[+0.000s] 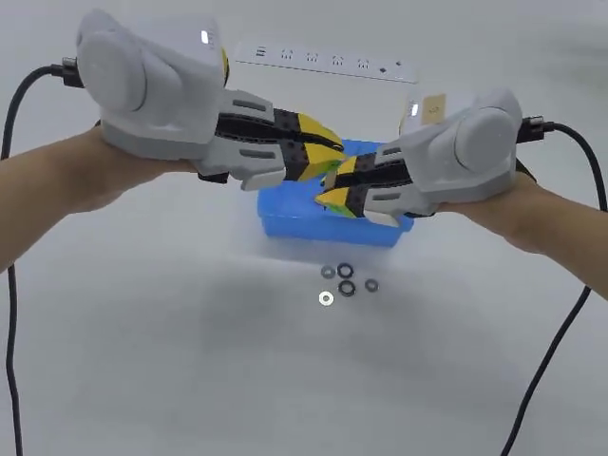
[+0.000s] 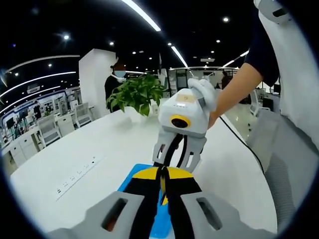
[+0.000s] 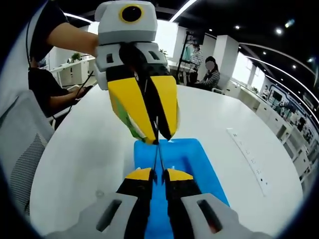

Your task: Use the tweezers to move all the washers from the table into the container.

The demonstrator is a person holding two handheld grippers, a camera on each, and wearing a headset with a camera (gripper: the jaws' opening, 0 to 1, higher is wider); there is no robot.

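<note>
Several small washers [image 1: 345,283], dark and silver, lie in a cluster on the white table just in front of the blue container [image 1: 285,217]. Above the container my left gripper [image 1: 332,158] and right gripper [image 1: 331,186] meet tip to tip. In the right gripper view, thin dark tweezers [image 3: 157,158] run from my right gripper [image 3: 158,175], shut on one end, up to the left gripper [image 3: 157,139], shut on the other end. The blue container [image 3: 187,157] lies below them. In the left gripper view my left gripper [image 2: 163,173] faces the right gripper [image 2: 172,154].
A white power strip [image 1: 323,62] lies behind the container. Cables trail from both grippers across the table. A potted plant [image 2: 137,94] stands at the table's far end. People sit at desks in the background.
</note>
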